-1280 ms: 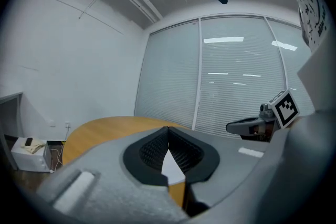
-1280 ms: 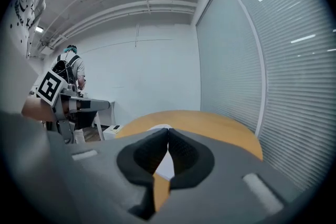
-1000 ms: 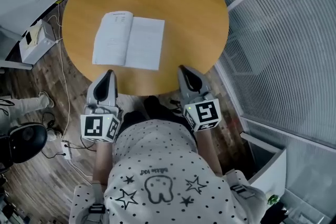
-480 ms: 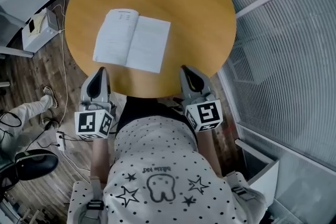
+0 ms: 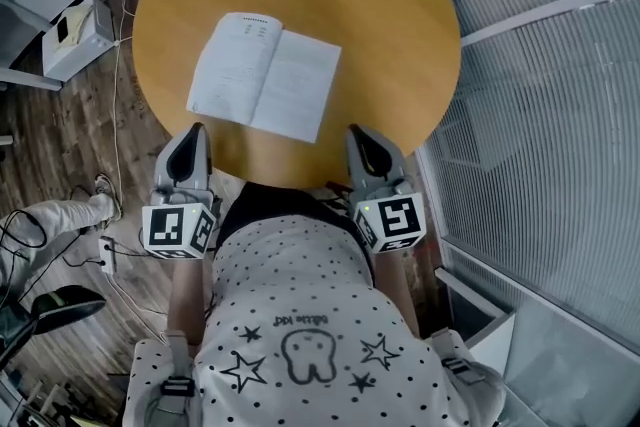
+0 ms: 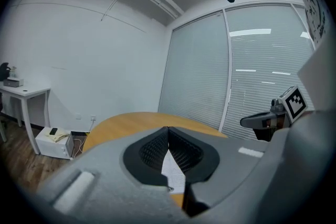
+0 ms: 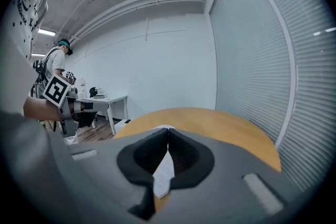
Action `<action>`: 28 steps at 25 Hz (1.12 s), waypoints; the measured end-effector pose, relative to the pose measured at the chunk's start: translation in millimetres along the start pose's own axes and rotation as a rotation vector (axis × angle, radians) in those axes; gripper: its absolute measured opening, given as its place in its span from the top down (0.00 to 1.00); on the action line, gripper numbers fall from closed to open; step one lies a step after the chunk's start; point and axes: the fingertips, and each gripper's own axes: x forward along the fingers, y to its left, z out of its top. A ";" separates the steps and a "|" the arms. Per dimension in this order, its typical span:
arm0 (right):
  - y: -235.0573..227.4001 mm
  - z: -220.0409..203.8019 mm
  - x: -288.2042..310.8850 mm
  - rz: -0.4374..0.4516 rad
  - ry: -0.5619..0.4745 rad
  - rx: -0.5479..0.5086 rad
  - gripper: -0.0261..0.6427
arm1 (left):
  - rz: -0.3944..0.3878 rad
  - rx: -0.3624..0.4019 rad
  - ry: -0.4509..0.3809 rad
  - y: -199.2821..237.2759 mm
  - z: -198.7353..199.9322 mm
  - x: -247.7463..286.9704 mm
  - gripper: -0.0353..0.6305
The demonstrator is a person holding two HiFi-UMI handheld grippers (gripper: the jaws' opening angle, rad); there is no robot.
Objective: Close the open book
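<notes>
An open book (image 5: 264,77) with white pages lies flat on the round wooden table (image 5: 380,15), left of its middle. My left gripper (image 5: 191,133) hovers at the table's near edge, just below the book's left page, jaws shut and empty. My right gripper (image 5: 357,135) hangs at the near edge too, to the right of the book, also shut with nothing in it. In the left gripper view a strip of page (image 6: 175,174) shows past the closed jaws (image 6: 168,129). The right gripper view shows the book (image 7: 164,173) beyond its closed jaws (image 7: 168,130).
A white box (image 5: 75,35) sits on the wooden floor left of the table, with cables (image 5: 115,115) trailing past it. A glass wall with blinds (image 5: 560,115) runs along the right. Another person (image 7: 55,68) stands by a white desk (image 7: 105,99) across the room.
Both grippers have shifted a little along the table's near edge, staying shut. The book and table have slid right and down in the head view as the head moved.
</notes>
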 end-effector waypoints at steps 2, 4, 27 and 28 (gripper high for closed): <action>0.1 3.5 2.3 -0.001 0.000 -0.007 0.95 | 0.002 -0.005 0.005 3.1 -0.8 1.1 0.93; -0.2 4.3 3.7 -0.004 0.003 -0.006 0.95 | 0.003 -0.005 0.012 4.8 -2.7 1.6 0.93; 17.8 8.1 22.0 0.041 0.059 -0.029 0.95 | 0.080 -0.614 0.115 47.7 -95.3 23.4 0.71; 18.9 10.8 23.2 0.042 0.064 -0.034 0.95 | 0.081 -0.647 0.126 50.1 -100.5 26.7 0.70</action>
